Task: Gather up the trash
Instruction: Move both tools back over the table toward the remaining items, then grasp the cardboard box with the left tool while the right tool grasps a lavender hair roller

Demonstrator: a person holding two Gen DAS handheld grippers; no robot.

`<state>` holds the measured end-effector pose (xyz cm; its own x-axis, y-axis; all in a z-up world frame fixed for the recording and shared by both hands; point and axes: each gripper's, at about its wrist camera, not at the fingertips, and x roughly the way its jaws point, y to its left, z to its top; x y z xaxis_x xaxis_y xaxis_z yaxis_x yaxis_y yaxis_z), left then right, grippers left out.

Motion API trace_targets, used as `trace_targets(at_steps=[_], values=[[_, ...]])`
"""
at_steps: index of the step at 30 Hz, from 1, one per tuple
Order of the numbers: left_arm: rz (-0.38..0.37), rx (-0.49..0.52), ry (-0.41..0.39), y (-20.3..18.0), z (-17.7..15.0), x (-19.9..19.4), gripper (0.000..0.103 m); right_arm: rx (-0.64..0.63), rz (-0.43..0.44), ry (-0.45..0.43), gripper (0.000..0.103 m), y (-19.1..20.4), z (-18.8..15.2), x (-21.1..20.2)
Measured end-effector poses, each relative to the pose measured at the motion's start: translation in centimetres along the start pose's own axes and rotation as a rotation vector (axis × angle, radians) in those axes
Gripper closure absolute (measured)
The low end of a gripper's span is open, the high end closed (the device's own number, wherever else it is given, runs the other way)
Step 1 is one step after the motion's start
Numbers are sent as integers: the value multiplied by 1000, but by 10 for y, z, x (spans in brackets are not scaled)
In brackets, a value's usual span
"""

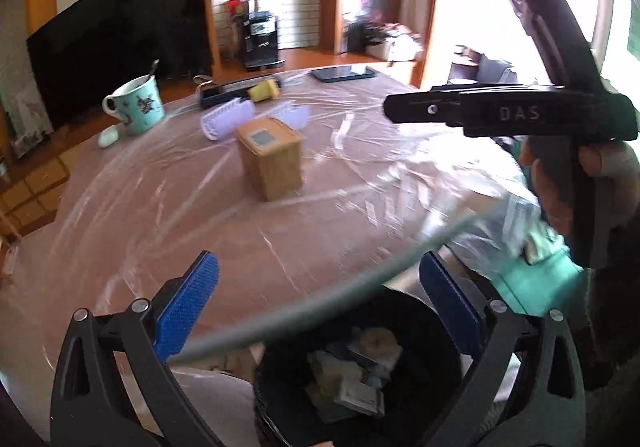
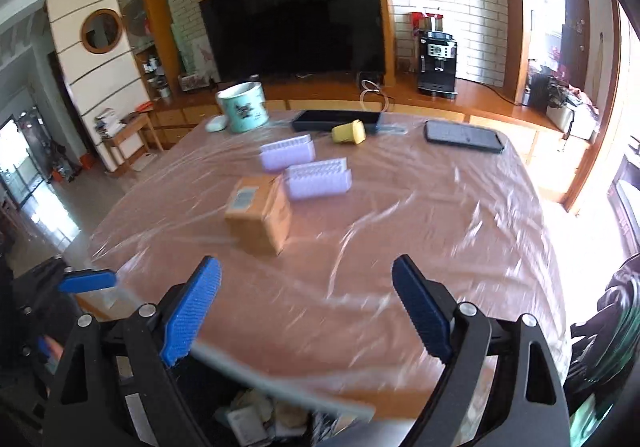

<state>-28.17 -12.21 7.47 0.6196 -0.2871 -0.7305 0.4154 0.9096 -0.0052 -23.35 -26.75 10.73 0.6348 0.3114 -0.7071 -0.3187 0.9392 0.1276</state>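
Both tools, the left tool (image 1: 316, 301) and the right tool (image 2: 308, 307), hang spread and empty above the black trash bin (image 1: 360, 371) of scraps below the plastic-covered counter (image 2: 360, 247), where a cardboard box (image 2: 260, 215) stands.

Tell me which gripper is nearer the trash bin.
Left. The left gripper hangs directly over the trash bin, jaws open; the right gripper sits beside it, over the table edge.

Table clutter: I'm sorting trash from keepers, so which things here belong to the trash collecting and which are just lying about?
Belongs to the job:
- trash bin, already holding scraps
- cardboard box, probably trash
- left gripper and right gripper, both open and empty

Probably just lying about:
- mug
- two purple racks
- yellow sponge
- phone
- dark tray
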Motion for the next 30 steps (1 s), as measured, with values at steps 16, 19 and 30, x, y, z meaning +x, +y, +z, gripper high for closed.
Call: trace_targets(at_steps=[16, 19, 30], values=[[97, -227, 148, 60, 69, 117, 2, -56, 29, 189, 16, -14, 60, 132], [125, -255, 142, 82, 70, 116, 2, -70, 42, 202, 16, -2, 62, 144], [146, -242, 134, 113, 77, 124, 2, -28, 22, 228, 16, 15, 74, 180]])
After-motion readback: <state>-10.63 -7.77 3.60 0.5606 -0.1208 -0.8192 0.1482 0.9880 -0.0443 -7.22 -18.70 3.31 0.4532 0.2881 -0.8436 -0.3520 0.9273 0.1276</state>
